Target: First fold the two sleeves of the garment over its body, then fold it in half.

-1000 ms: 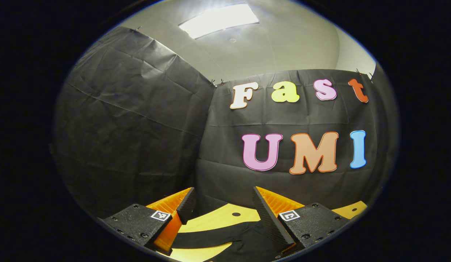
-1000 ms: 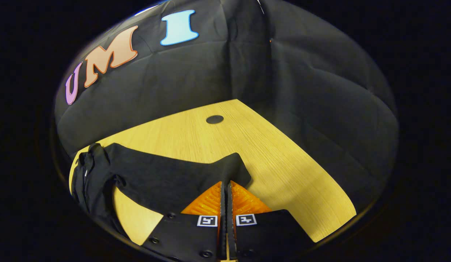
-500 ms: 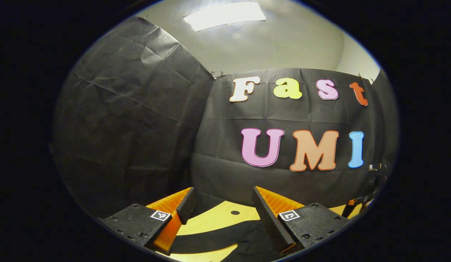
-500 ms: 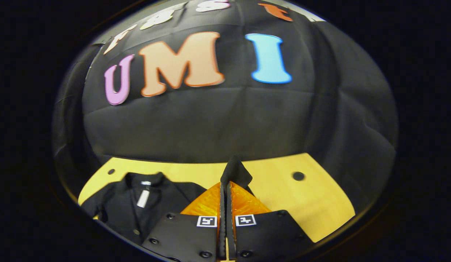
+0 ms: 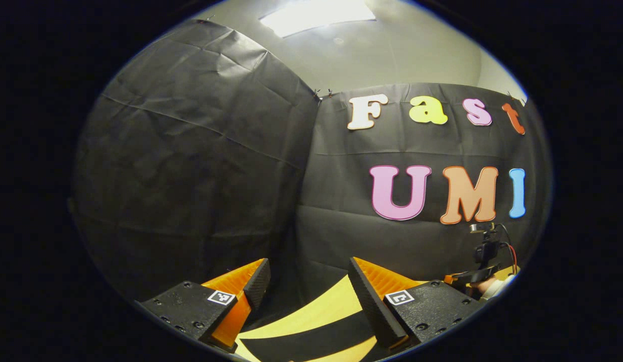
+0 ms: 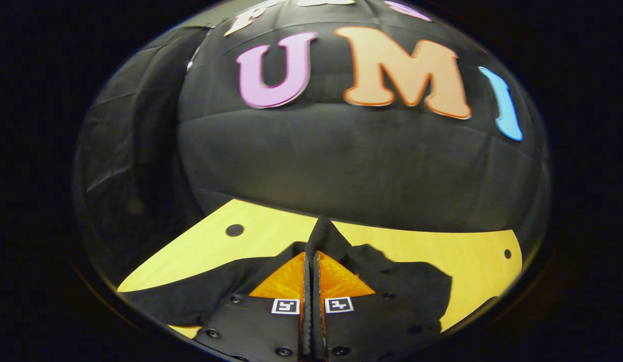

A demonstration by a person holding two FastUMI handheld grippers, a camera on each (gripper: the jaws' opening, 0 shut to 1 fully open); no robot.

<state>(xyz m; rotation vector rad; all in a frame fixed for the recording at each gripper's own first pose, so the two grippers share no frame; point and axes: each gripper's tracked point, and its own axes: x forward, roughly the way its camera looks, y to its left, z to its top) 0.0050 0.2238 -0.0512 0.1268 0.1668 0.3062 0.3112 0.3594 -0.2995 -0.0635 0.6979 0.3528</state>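
Right gripper (image 6: pixel 311 254): fingers pressed together on the black sleeve (image 6: pixel 322 235), cloth tip standing up past them. Now swung from over the bare table (image 6: pixel 271 234) onto the garment (image 6: pixel 392 281), which spreads dark beneath toward the table's near edge.

Left gripper (image 5: pixel 306 279): fingers wide apart, holding nothing, raised above a black band of garment on the wood. Turned leftward since a second ago; other gripper (image 5: pixel 480 266) newly seen far right, over the table's edge.

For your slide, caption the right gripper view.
Right gripper shut on a black sleeve, lifted over the garment on a wooden table.
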